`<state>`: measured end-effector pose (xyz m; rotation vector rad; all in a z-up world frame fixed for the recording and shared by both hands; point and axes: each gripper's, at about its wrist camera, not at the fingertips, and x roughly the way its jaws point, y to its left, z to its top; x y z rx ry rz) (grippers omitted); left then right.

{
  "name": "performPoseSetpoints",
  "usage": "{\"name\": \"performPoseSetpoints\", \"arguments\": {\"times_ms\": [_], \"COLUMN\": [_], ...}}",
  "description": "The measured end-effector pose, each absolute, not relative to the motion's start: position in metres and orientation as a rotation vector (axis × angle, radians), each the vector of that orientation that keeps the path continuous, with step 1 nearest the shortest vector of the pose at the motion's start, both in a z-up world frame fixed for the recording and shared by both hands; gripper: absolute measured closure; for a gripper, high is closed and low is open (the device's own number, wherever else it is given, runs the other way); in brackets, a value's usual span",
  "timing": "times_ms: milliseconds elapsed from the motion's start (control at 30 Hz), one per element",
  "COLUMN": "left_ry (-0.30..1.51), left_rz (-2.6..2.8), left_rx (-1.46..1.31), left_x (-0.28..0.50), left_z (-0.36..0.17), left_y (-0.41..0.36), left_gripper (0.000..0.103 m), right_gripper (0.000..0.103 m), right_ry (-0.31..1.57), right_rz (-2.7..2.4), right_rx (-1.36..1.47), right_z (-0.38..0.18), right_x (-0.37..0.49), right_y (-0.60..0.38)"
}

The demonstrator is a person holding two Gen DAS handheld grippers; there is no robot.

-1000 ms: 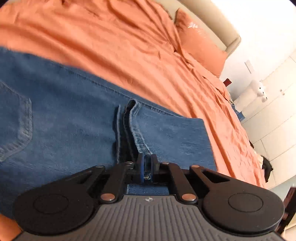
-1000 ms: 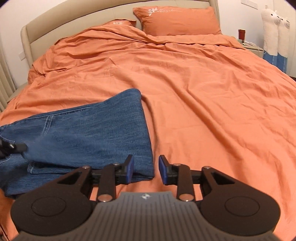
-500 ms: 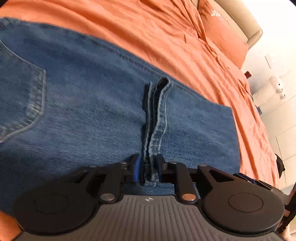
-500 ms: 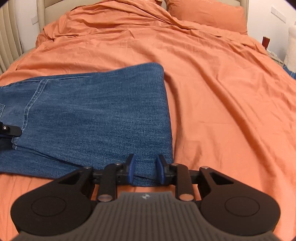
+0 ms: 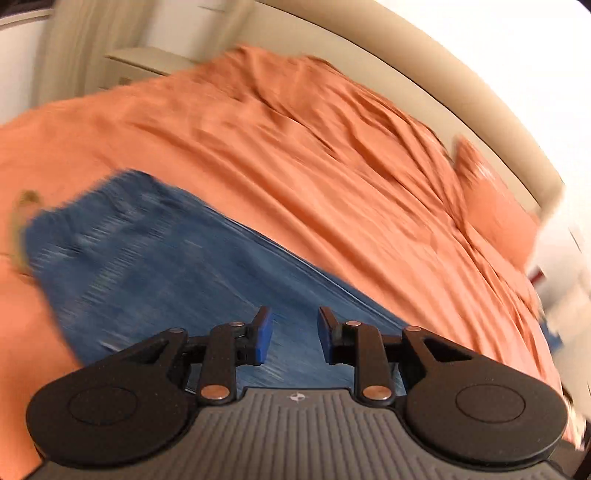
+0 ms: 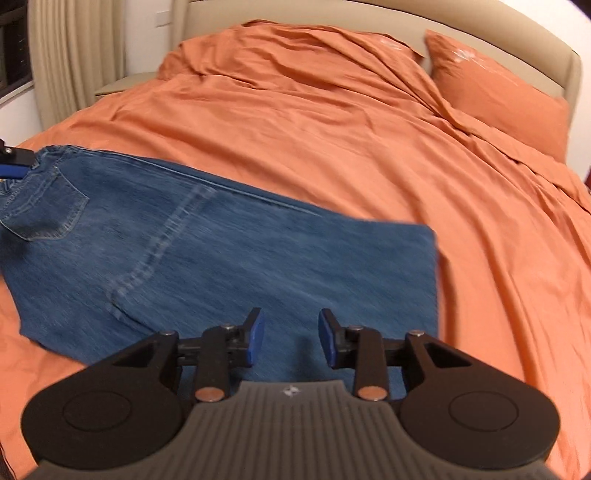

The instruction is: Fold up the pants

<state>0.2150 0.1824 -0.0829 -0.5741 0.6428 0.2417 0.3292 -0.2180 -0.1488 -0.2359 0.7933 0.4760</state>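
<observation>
Blue denim pants [image 6: 229, 254] lie folded flat on the orange bed cover, waistband and back pocket [image 6: 48, 210] at the left, a straight folded edge at the right. My right gripper [image 6: 290, 339] is open and empty, just above the near edge of the pants. My left gripper [image 5: 293, 339] is open and empty over the pants [image 5: 155, 266]; that view is motion-blurred. The tip of the left gripper also shows at the far left of the right wrist view [image 6: 14, 162], by the waistband.
The orange bed cover [image 6: 351, 147] spreads wide to the right and behind the pants. Orange pillows [image 6: 495, 88] lie against a beige headboard [image 6: 491, 33]. Curtains [image 6: 74, 48] and a beige nightstand [image 6: 122, 83] stand at the far left.
The left gripper has let go of the pant-leg hems and opened, then swung left toward the waistband. The right gripper has opened wider and pulled back from the folded edge.
</observation>
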Motion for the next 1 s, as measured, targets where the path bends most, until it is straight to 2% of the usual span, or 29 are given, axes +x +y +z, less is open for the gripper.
{"name": "performPoseSetpoints", "arguments": {"times_ms": [167, 333, 500, 633, 900, 1000], "left_ry": [0.576, 0.581, 0.607, 0.611, 0.530, 0.517], "left_rz": [0.360, 0.441, 0.456, 0.431, 0.334, 0.346], "left_rx": [-0.731, -0.885, -1.025, -1.122, -1.287, -1.284], "left_x": [0.183, 0.155, 0.134, 0.129, 0.141, 0.151], "left_z": [-0.088, -0.106, -0.139, -0.167, -0.209, -0.213], "left_y": [0.246, 0.311, 0.353, 0.361, 0.366, 0.366], "left_gripper": [0.047, 0.037, 0.034, 0.031, 0.030, 0.044], "right_gripper": [0.073, 0.074, 0.074, 0.077, 0.076, 0.076], "right_ry": [0.797, 0.807, 0.851, 0.966, 1.023, 1.030], "right_rz": [0.522, 0.553, 0.575, 0.580, 0.568, 0.566], "right_rx": [-0.314, -0.380, -0.432, -0.450, -0.453, -0.459], "right_z": [-0.149, -0.152, -0.163, -0.186, -0.195, -0.195], "right_x": [0.343, 0.358, 0.369, 0.376, 0.384, 0.385], "right_y": [-0.175, -0.139, -0.110, -0.095, -0.087, -0.085]}}
